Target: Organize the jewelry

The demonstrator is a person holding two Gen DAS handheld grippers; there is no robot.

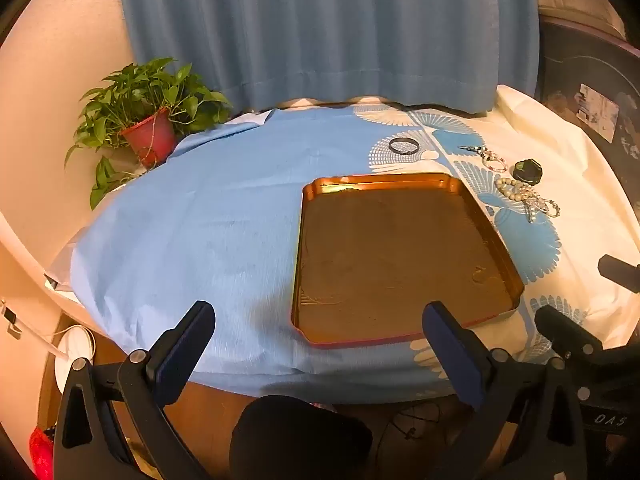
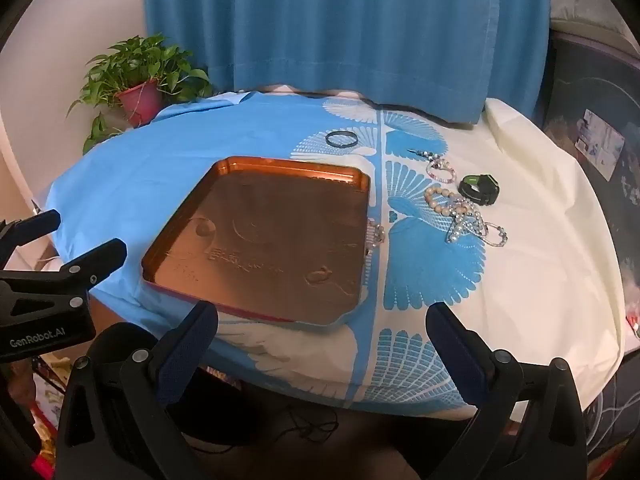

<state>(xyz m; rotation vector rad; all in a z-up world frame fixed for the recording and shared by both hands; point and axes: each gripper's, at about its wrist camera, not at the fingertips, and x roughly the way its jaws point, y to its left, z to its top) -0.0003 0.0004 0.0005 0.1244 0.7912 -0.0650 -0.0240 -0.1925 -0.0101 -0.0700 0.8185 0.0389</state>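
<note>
Both grippers, left gripper [image 1: 318, 316] and right gripper [image 2: 322, 318], hang jaws wide apart, empty, over the surface [image 2: 540, 240] near edge. One copper tray [image 2: 260, 240], empty, long axis running away from camera. Right of it: pearl strand pile [image 2: 460, 212], beaded bracelet [image 2: 440, 170], black watch [image 2: 480, 189]; black bangle [image 2: 341, 139] behind. Blue cloth left is free.

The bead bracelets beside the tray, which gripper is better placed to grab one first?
Probably the right gripper: the bead bracelets lie just ahead and to its right, while from the left gripper they sit beyond the empty tray. Both are open.
</note>
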